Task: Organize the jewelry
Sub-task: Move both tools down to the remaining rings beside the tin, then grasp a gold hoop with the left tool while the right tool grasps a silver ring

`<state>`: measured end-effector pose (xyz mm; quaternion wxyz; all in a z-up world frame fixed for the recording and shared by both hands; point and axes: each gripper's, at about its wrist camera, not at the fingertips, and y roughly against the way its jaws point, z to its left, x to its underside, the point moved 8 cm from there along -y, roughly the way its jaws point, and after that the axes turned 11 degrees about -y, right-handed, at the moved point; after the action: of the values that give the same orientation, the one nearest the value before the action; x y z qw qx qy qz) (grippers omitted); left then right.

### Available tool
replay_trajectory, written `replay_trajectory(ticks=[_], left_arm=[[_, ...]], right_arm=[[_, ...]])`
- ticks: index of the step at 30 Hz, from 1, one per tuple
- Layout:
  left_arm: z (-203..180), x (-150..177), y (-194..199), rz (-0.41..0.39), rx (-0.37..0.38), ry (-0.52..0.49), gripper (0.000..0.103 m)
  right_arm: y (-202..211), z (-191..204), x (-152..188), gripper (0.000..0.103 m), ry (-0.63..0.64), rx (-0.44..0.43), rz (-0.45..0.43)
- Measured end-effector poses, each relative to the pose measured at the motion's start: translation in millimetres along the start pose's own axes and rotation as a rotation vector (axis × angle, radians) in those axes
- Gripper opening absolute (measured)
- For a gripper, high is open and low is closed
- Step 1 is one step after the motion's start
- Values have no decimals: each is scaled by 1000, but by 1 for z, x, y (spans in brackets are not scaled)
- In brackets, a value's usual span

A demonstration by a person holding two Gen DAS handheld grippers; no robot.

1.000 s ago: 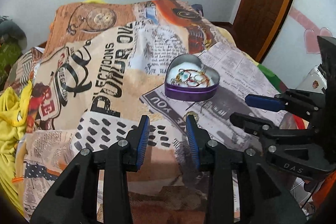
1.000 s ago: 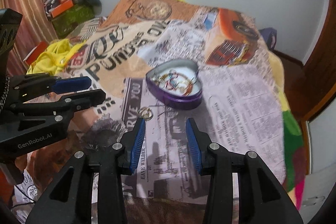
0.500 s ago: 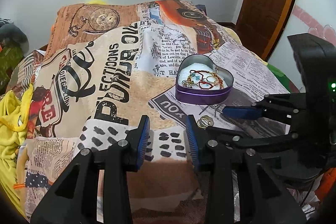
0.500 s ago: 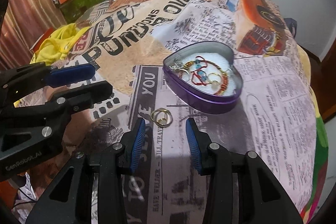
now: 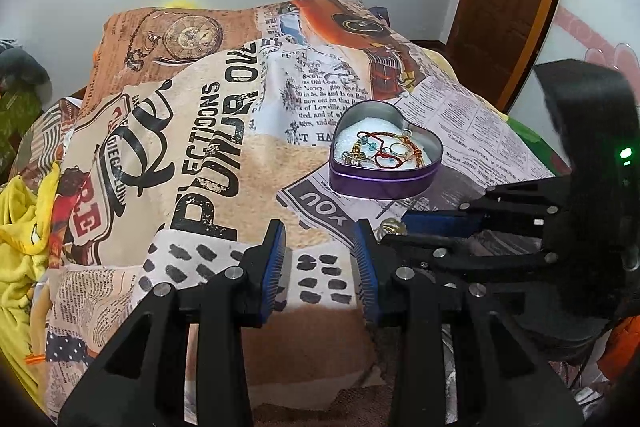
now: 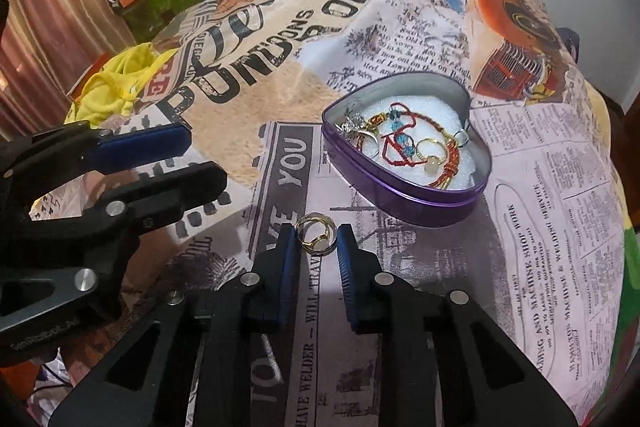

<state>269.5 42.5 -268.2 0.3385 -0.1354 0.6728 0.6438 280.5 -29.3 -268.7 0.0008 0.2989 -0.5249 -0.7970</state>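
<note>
A glossy gold metal ring (image 6: 316, 235) is lying on matt printed cloth (image 6: 520, 187); the purple tin (image 6: 412, 203) is gleaming smoothly around white foam (image 6: 424, 119).

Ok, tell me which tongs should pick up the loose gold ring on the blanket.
Right. The right tongs are open around the gold ring, fingers on both sides. The left tongs point off to its side.

Both wrist views look down close, sharing the heart tin (image 5: 384, 183).
</note>
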Motion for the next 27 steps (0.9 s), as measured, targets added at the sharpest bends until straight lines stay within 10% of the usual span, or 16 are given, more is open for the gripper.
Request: replay_trajectory(ticks=[27], left_arm=[[-48,1,-55,144,111,-73,35]], right_arm=[[47,-58,0,19,-115,42,-115]])
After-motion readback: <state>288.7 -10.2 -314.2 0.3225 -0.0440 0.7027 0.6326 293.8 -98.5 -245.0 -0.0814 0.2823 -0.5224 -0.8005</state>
